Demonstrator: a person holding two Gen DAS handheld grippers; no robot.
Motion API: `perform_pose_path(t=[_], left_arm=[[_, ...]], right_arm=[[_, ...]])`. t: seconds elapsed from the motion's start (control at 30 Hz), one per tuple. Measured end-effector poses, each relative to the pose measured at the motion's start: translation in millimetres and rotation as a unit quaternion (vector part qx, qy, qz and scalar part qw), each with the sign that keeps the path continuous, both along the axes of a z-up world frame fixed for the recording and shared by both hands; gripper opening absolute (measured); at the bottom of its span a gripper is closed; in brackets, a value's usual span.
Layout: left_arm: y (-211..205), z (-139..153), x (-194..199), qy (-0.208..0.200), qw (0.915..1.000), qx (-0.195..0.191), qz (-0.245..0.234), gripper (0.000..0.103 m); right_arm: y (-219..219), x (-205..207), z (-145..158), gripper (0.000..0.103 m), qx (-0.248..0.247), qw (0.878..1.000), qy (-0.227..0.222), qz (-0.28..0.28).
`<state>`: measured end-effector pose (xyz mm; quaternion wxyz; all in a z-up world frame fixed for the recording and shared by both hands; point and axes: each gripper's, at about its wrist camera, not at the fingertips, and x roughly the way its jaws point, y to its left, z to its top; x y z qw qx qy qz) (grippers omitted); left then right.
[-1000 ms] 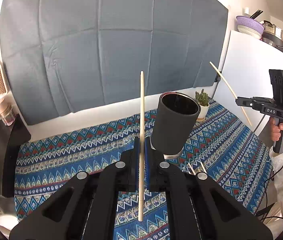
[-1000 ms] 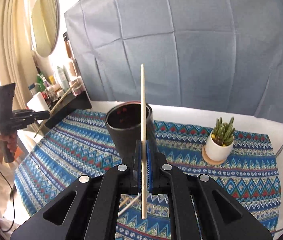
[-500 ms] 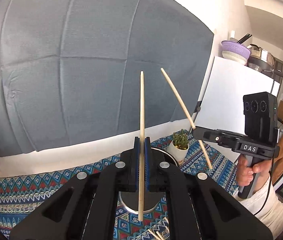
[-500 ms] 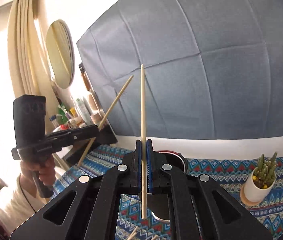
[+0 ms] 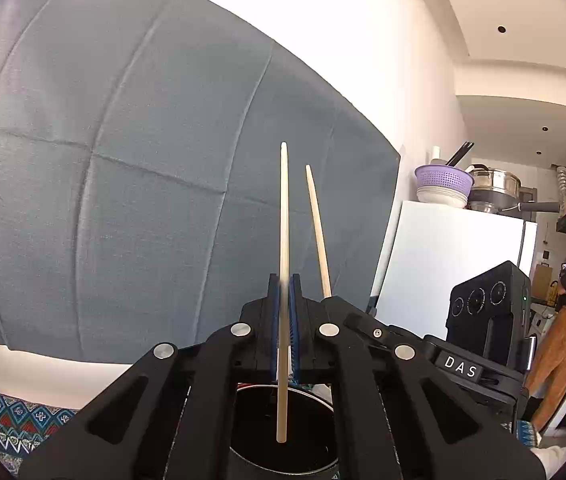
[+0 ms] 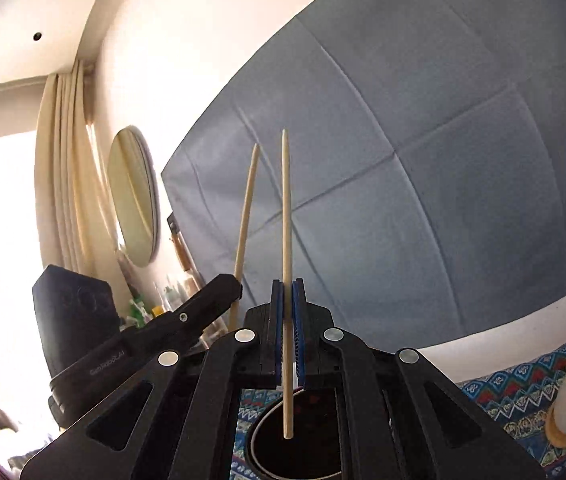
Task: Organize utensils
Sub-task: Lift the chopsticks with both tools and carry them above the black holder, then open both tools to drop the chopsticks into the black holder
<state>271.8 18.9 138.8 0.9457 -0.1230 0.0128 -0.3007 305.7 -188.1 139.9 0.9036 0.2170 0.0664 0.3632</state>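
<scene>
Two chopsticks, one per claw, both upright, long axis vertical. Left claw clenched on the left chopstick; right claw clenched on the right chopstick. One black holder directly below both lower tips, mouth open upward. Next, probably: straight down, then release. Claws just beside each other, neither clearly nearer.

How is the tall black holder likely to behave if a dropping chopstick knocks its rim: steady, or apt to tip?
The black holder looks tall for its width, so a sideways knock could probably tip it. It stands on patterned cloth, which may grip its base rather than let it slide. The chopstick looks thin and light, so any knock is likely gentle.
</scene>
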Motion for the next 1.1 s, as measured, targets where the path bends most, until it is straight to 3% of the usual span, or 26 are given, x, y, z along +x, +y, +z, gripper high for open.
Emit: perform_pose_path(t=[0.17,0.47,0.9,1.0,1.03,1.1], left_arm=[[-2,-22,-2,-0.03,0.9995,-0.007,0.013,0.005],[-14,-47,-1,-0.018,0.9992,0.035,0.01,0.005],[-7,-42,-27,-0.009,0.9969,0.072,0.03,0.005],[-6,-37,-35,-0.011,0.9966,0.071,0.041,0.012],[-4,-36,-37,-0.01,0.9967,0.067,0.044,0.017],[-1,-33,-42,-0.009,0.9969,0.062,0.048,0.025]], right_arm=[[-1,8,-25,0.005,0.01,1.0,0.006,0.007],[-1,7,-40,0.005,-0.03,0.999,0.021,0.008],[-1,-24,-36,0.008,-0.118,0.993,0.024,0.007],[-4,-31,-34,0.009,-0.117,0.993,0.03,0.011],[-6,-33,-32,0.012,-0.114,0.993,0.032,0.009],[-11,-40,-30,0.028,-0.111,0.993,0.033,0.003]])
